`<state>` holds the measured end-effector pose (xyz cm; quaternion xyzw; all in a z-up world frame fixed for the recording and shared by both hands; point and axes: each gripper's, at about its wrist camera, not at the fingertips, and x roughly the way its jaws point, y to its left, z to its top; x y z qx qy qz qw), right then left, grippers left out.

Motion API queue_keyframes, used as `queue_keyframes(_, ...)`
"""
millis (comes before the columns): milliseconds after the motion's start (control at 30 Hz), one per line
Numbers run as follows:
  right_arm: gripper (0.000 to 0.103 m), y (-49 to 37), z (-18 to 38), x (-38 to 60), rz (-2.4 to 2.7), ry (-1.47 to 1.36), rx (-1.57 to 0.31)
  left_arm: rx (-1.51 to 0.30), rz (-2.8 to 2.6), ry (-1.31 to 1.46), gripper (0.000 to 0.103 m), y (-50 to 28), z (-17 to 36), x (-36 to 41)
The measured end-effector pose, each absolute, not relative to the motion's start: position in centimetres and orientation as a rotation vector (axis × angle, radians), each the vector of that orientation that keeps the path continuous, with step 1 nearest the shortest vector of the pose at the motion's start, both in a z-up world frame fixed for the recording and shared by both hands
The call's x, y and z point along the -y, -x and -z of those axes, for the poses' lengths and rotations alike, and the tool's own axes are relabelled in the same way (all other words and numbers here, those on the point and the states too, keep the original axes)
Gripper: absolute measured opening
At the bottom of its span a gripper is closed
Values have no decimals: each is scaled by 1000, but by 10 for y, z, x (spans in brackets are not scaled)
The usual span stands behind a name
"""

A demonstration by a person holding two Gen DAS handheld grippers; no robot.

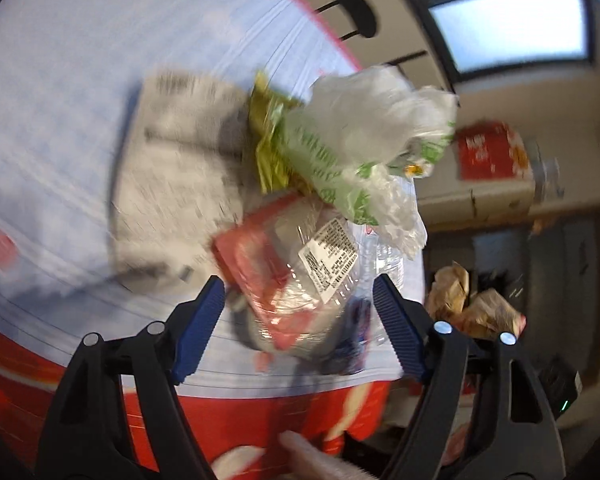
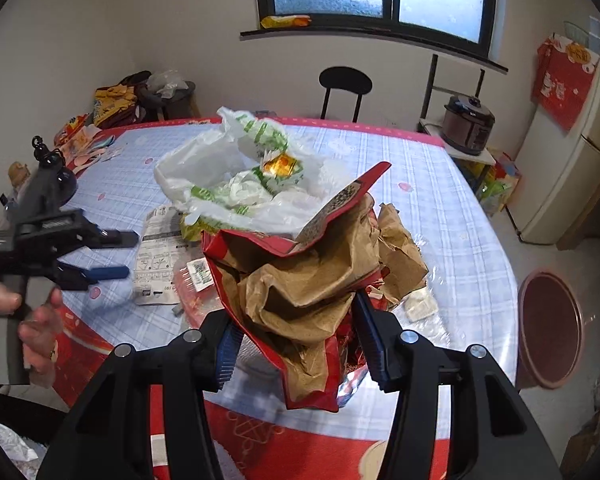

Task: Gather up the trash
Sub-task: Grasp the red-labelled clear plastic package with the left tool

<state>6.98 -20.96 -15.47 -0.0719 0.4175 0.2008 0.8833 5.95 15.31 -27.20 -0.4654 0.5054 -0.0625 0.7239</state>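
My right gripper (image 2: 300, 350) is shut on a red snack bag (image 2: 300, 240) stuffed with crumpled brown paper, held up above the table's near edge. My left gripper (image 1: 300, 324) stands open over a red and clear wrapper (image 1: 288, 276) with a white label. The wrapper lies on the blue checked tablecloth (image 1: 60, 120) between the blue pads (image 1: 204, 320), which do not press on it. Beyond it lie a white printed packet (image 1: 172, 184), a gold wrapper (image 1: 268, 136) and a white and green plastic bag (image 1: 364, 132). The right wrist view shows the left gripper (image 2: 129, 254) in a person's hand (image 2: 40, 320).
The round table (image 2: 460, 208) has a red skirt. A black chair (image 2: 345, 84) stands behind it, and a pile of bags (image 2: 116, 100) sits at its far left. On the floor to the right are a reddish basin (image 2: 548, 328), a cooker (image 2: 468, 124) on a shelf and a fridge (image 2: 572, 168).
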Motion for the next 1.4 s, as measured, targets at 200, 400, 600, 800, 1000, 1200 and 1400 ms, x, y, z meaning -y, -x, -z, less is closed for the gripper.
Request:
queue_keyframes(200, 51, -84, 157, 245, -442, 145, -873, -1104, 10, 1168, 72, -67, 309, -141)
queue_keyframes(400, 51, -92, 165, 275, -420, 103, -891, -1069, -26, 1191, 74, -69, 319, -127)
queue_keyframes(600, 51, -91, 166, 281, -422, 108, -888, -1077, -45, 1176, 74, -73, 333, -114)
queue_keyframes(800, 51, -90, 169, 286, -401, 103, -901, -1068, -43, 1146, 83, -85, 336, -102)
queue_keyframes(1000, 52, -86, 168, 286, -381, 100, -903, -1088, -30, 1130, 83, -104, 342, -92)
queue_keyframes(1200, 52, -84, 168, 285, -367, 96, -905, -1077, -9, 1129, 83, -118, 349, -87)
queue_keyframes(1400, 52, -83, 166, 282, -370, 91, -898, -1108, -6, 1070, 70, -122, 344, -88)
